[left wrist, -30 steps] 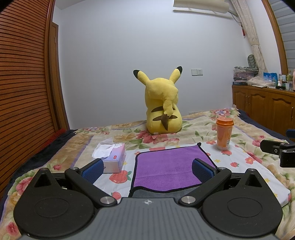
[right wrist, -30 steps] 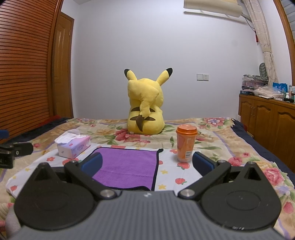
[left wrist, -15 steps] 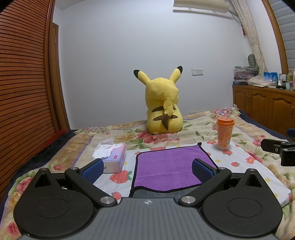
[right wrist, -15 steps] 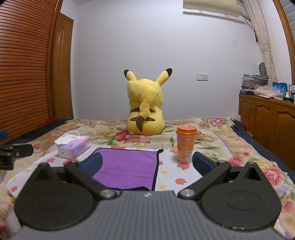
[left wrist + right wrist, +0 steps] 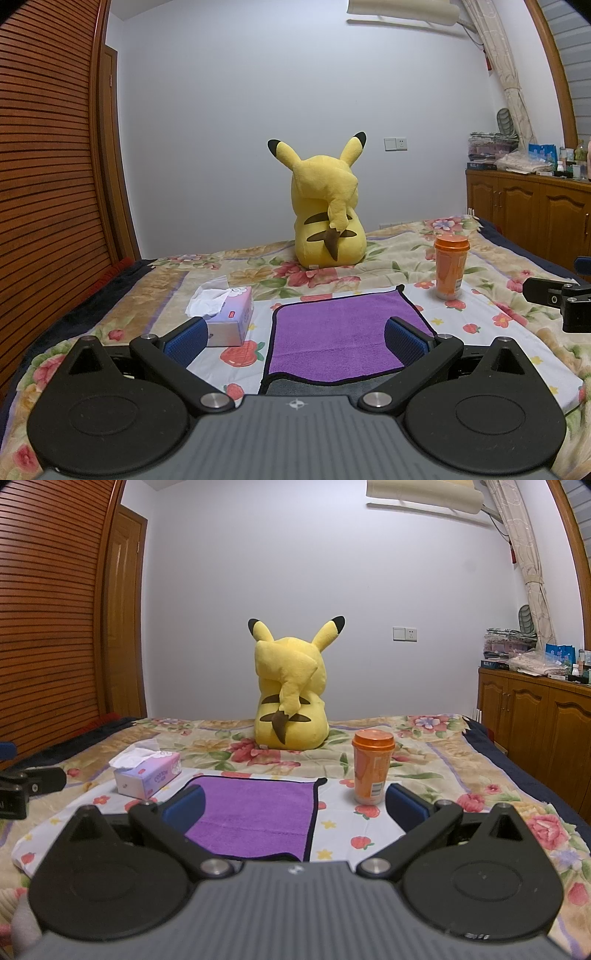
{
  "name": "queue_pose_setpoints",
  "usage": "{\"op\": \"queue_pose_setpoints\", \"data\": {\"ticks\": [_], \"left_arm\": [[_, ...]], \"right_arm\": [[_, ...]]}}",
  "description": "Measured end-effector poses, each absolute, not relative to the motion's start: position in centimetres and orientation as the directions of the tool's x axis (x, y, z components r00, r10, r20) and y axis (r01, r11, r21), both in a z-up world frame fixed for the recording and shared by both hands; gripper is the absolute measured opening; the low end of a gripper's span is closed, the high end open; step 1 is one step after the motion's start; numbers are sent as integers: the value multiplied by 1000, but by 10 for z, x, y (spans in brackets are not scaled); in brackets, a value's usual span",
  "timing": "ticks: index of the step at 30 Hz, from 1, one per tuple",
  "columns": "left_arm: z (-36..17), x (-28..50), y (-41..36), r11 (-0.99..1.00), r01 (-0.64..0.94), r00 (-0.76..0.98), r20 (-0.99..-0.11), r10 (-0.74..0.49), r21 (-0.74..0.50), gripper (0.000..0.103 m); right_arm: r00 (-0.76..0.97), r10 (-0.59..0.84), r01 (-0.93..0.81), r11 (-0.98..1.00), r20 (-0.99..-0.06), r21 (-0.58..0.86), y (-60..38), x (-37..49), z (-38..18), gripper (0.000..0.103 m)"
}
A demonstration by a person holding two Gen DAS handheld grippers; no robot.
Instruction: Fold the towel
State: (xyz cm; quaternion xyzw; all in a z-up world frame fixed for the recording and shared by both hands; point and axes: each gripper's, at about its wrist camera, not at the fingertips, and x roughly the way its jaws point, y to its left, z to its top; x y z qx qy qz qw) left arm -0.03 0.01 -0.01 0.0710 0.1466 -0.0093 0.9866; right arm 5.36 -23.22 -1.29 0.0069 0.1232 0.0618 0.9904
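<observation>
A purple towel [image 5: 340, 332] with a dark edge lies flat on the white strawberry-print cloth on the bed; its near edge is turned up, showing a grey underside. It also shows in the right wrist view [image 5: 258, 812]. My left gripper [image 5: 295, 338] is open and empty, held above the towel's near edge. My right gripper [image 5: 295, 806] is open and empty, above the towel's near right corner. Each gripper shows at the edge of the other's view, the right one [image 5: 557, 299] and the left one [image 5: 29, 786].
A tissue box [image 5: 229, 319] sits left of the towel. An orange cup [image 5: 450, 267] stands at its far right. A yellow plush toy [image 5: 327, 218] sits behind on the floral bedspread [image 5: 406, 251]. A wooden cabinet [image 5: 532, 210] is at right, a slatted wooden wall [image 5: 48, 184] at left.
</observation>
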Motion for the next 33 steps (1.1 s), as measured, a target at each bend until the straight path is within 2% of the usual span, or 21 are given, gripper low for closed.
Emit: {"op": "queue_pose_setpoints", "data": {"ticks": [18,33], "left_arm": [[0,2,5,989,40,956,-294,2,139,103],[-7,14,5,984,60,931,-366,6,167,103]], "right_arm": [[962,124,-121,992,-243,30,-226,54,-13,103],[946,127,-128,992,-298,16,-217,64,-19,103]]}}
